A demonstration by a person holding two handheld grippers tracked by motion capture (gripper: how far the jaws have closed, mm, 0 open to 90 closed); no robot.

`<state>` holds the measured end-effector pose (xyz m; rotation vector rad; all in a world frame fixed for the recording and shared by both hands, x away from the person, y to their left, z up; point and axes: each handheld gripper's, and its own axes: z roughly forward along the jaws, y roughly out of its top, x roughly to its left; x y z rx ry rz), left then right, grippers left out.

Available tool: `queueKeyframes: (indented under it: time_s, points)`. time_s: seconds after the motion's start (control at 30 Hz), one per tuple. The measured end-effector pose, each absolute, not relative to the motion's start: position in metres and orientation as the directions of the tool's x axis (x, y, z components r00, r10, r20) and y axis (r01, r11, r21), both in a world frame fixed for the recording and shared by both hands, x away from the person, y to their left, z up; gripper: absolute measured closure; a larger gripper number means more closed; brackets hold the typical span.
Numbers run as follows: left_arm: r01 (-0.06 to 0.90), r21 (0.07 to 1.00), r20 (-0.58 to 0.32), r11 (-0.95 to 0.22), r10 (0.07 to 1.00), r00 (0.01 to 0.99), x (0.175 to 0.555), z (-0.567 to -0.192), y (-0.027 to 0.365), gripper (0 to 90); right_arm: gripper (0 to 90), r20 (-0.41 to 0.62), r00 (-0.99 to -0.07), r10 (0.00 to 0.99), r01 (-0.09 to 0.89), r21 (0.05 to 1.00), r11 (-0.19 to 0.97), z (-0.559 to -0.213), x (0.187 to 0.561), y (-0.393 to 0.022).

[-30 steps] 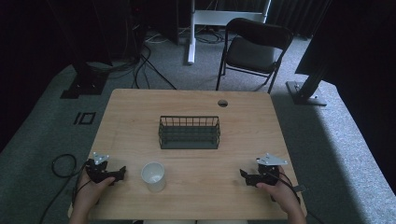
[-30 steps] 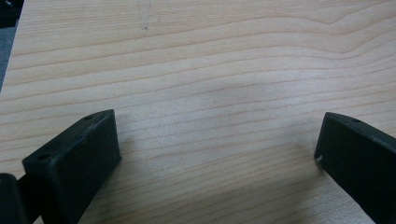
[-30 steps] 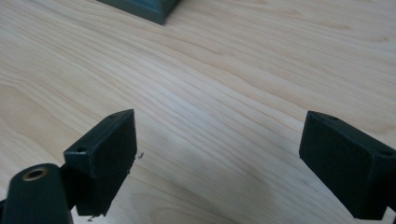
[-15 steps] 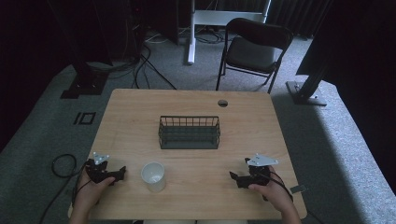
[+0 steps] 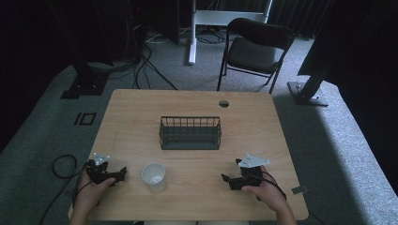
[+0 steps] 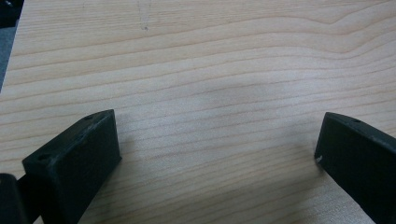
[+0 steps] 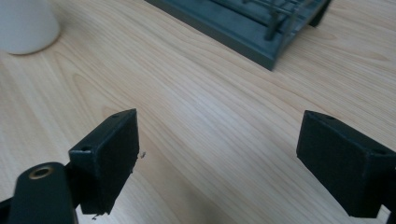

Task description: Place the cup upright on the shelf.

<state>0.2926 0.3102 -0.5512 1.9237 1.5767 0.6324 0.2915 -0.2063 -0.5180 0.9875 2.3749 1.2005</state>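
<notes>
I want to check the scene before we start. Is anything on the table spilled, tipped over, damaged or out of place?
Nothing stands out. The white cup stands upright near the front edge of the table, with no spill around it. The wire basket sits level at the middle. The left gripper and right gripper are both open.

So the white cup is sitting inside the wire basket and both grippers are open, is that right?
Not quite. The white cup stands on the bare table in front of the wire basket, not inside it, as the high view shows. Both the left gripper and right gripper are open.
</notes>
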Motion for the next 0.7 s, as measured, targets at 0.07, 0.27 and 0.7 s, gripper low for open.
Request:
queueKeyframes:
  time_s: [0.07, 0.27, 0.7]
  points:
    - [0.713, 0.686, 0.005, -0.145, 0.981, 0.194, 0.293, -0.551, 0.310, 0.3, 12.8, 0.035, -0.731, 0.681, 0.433, 0.795, 0.425, -0.518, 0.291, -0.202]
    - [0.713, 0.686, 0.006, -0.145, 0.981, 0.194, 0.293, -0.551, 0.310, 0.3, 12.8, 0.041, -0.762, 0.646, 0.414, 0.798, 0.438, -0.517, 0.288, -0.188]
    - [0.713, 0.686, 0.006, -0.145, 0.981, 0.194, 0.293, -0.551, 0.310, 0.3, 12.8, 0.042, -0.843, 0.537, 0.340, 0.815, 0.469, -0.511, 0.284, -0.150]
